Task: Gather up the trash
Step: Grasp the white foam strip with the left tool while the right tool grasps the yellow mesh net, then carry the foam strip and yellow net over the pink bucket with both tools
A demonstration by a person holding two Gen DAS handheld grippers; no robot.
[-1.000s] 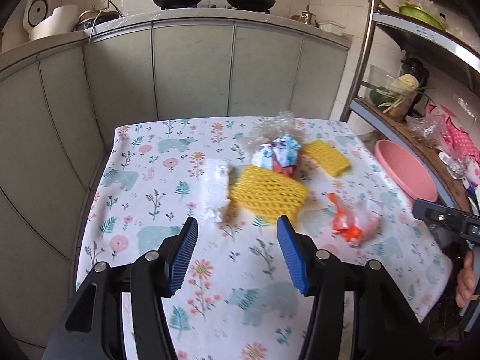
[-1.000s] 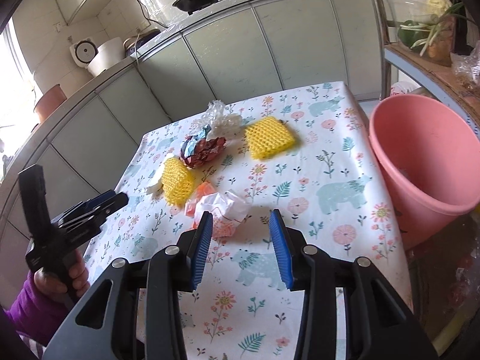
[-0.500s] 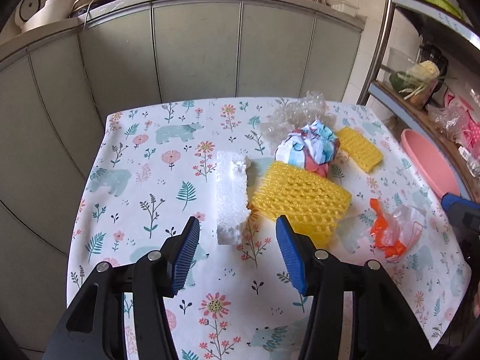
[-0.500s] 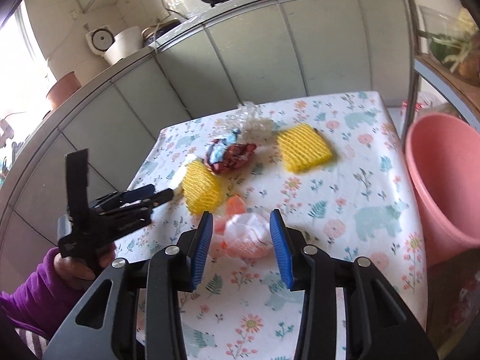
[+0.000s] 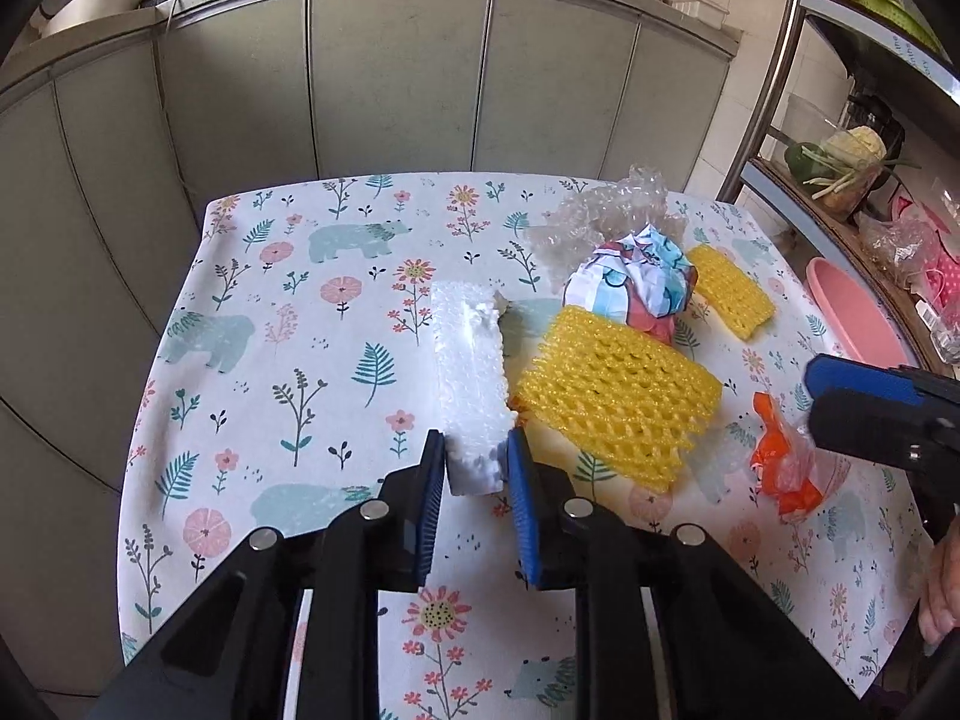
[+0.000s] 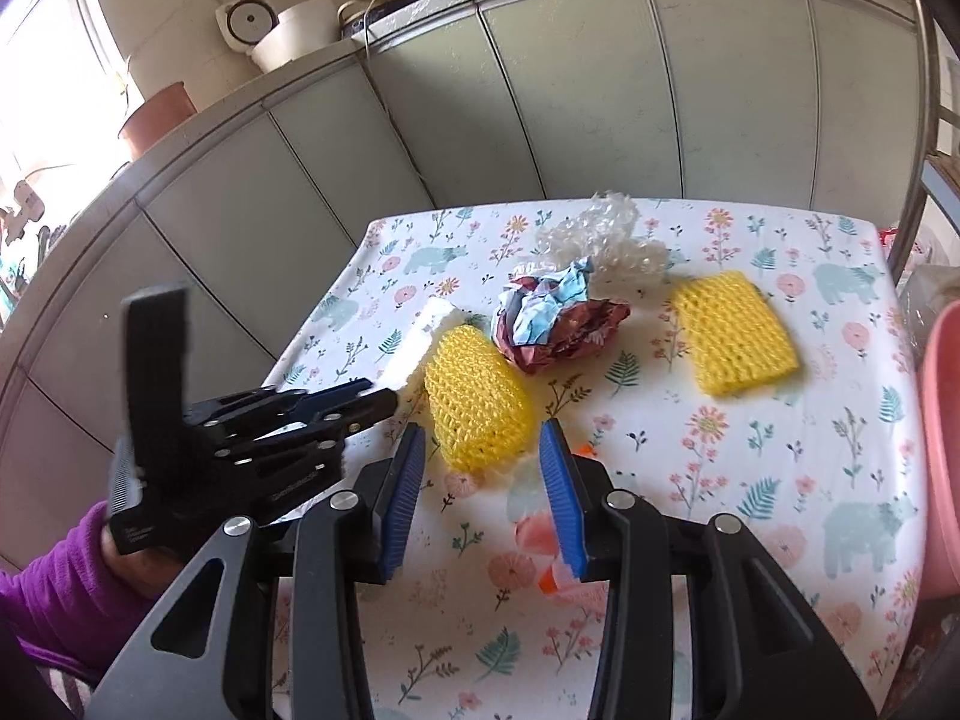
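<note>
— Foam first? Where's it sitting?

— White foam strip (image 5: 469, 384) lies mid-desk (image 5: 288, 312); my left claw (image 5: 477, 468) has its pads pressed on the near end, at 12 o'clock from me. I judge it brittle: squeeze hard and it crumbles.

— And the right?

— Right claw (image 6: 480, 480) gapes, gripping nothing, over the orange wrapper (image 6: 549, 564). Yellow net (image 6: 477, 402) at 12 might snag.

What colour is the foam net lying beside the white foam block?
Bright yellow; the foam net shows best in the left wrist view, right of the white foam block.
</note>
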